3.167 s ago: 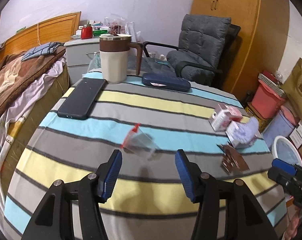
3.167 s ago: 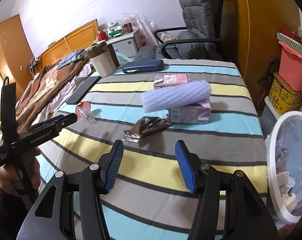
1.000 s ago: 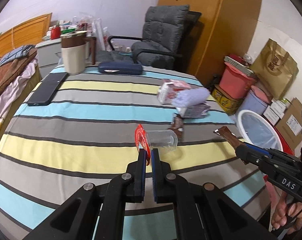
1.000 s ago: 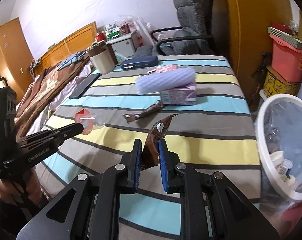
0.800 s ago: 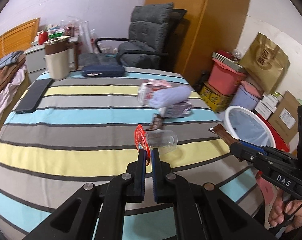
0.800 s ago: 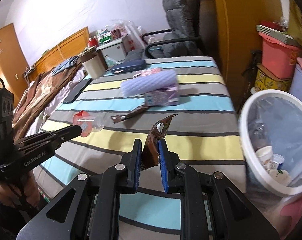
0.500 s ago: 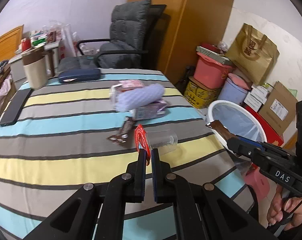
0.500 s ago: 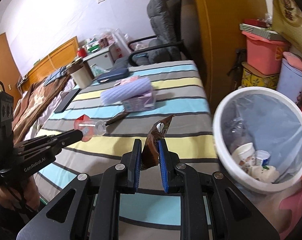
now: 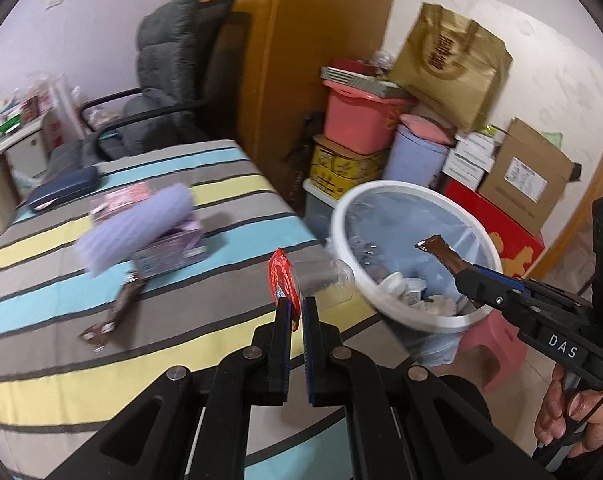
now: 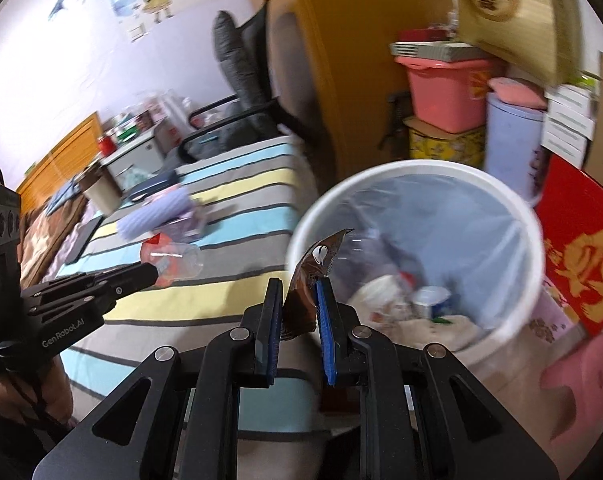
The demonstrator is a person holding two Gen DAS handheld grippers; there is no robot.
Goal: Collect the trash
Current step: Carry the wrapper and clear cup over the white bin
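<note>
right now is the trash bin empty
No, the white trash bin already holds discarded cups and scraps at its bottom, visible through the open top in the right wrist view.

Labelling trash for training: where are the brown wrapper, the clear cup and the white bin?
brown wrapper (image 10: 306, 280), right wrist view, its middle
clear cup (image 9: 321, 280), left wrist view, its wall
white bin (image 10: 539, 256), right wrist view, its rim

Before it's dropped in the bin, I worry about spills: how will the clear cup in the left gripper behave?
The clear cup, pinched only by its peeled red lid in the left gripper, lies sideways unsagging, so it's probably light and fairly stiff. It looks empty, so spills seem unlikely. Being round, it may roll if it misses the white bin.
</note>
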